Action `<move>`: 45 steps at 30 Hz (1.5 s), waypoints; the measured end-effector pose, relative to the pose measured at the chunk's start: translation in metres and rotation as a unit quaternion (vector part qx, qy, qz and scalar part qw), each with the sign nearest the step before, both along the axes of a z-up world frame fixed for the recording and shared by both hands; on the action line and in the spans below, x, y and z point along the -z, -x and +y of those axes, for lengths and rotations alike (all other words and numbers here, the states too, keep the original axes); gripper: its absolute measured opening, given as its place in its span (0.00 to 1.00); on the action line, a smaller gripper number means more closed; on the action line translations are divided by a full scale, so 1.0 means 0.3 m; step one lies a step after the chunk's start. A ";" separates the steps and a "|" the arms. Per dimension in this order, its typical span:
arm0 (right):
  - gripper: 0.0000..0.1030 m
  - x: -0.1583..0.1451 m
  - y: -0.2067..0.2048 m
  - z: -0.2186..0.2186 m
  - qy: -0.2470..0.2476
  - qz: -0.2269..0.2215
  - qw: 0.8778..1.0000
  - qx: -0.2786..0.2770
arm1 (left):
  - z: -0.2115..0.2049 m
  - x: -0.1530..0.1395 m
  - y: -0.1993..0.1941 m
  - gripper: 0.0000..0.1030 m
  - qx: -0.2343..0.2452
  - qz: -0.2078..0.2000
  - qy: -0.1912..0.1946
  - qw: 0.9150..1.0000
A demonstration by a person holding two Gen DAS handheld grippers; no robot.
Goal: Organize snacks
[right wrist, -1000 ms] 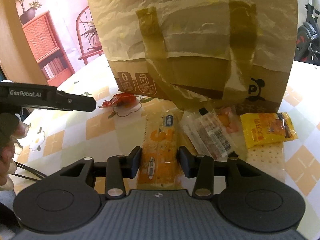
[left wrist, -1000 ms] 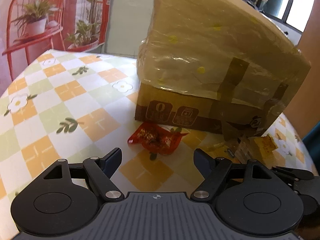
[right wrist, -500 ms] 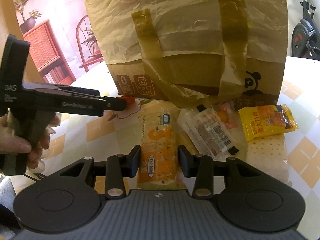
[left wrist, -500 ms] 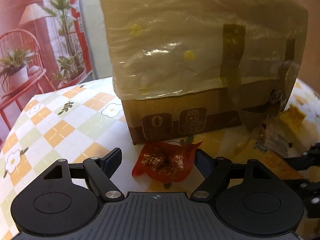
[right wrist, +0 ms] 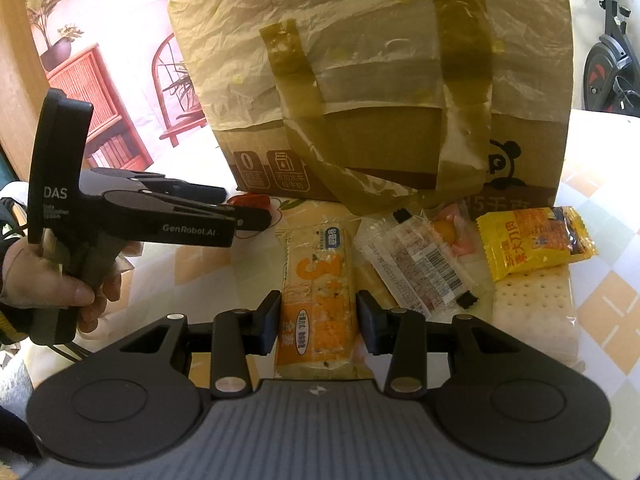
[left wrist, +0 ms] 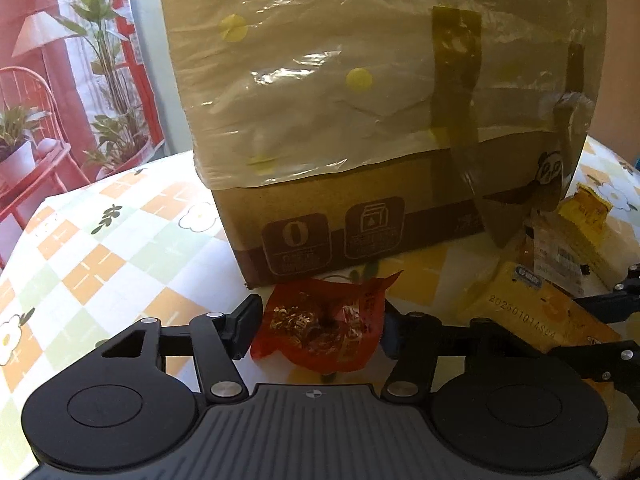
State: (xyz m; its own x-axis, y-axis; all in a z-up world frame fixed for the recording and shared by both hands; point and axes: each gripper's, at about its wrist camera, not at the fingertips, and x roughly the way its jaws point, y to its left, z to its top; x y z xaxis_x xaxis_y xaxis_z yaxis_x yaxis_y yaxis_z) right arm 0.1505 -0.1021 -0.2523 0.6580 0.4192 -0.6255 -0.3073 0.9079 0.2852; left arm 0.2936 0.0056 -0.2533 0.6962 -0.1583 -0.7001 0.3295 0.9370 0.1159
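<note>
A red snack packet [left wrist: 316,344] lies on the checkered tablecloth [left wrist: 100,264] just in front of a paper-wrapped cardboard box [left wrist: 360,220]. My left gripper [left wrist: 318,326] has its jaws closing on it, and both pads touch the packet's crumpled sides. In the right wrist view the left gripper [right wrist: 256,216] reaches in from the left, with the red packet [right wrist: 250,201] at its tips. My right gripper [right wrist: 318,320] is shut on a long orange cracker packet [right wrist: 316,272] that rests flat on the table before the box [right wrist: 380,140].
Right of the orange packet lie a clear barcoded packet [right wrist: 420,272], a small pink-orange sweet [right wrist: 452,232], a yellow packet [right wrist: 532,240] and a pale perforated cracker pack [right wrist: 532,304]. A hand [right wrist: 40,280] holds the left gripper. An exercise bike [right wrist: 612,72] stands at the back right.
My left gripper came in toward the box, sank over the red packet and rolled level, and its jaws narrowed onto the packet. The right gripper has stayed on the orange packet.
</note>
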 end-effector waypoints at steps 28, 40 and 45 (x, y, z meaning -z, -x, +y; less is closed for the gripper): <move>0.39 -0.041 0.022 -0.018 -0.020 -0.010 1.000 0.017 | 0.133 -0.164 0.182 0.17 -0.082 -0.034 0.169 0.982; 0.39 -0.217 0.054 -0.054 -0.058 -0.090 0.994 0.020 | 0.069 -0.340 0.224 0.17 -0.047 -0.093 0.191 0.976; 0.39 -0.318 0.062 -0.065 -0.067 -0.136 0.988 0.017 | 0.035 -0.418 0.211 0.17 -0.025 -0.120 0.193 0.974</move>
State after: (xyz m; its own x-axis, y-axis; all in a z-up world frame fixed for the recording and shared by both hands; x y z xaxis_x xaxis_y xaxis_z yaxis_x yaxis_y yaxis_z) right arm 0.1319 -0.1215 -0.1569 0.8091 0.4610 -0.3645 -0.3591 0.8787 0.3144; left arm 0.2304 0.0160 -0.1280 0.8459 -0.3389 -0.4119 0.2890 0.9402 -0.1802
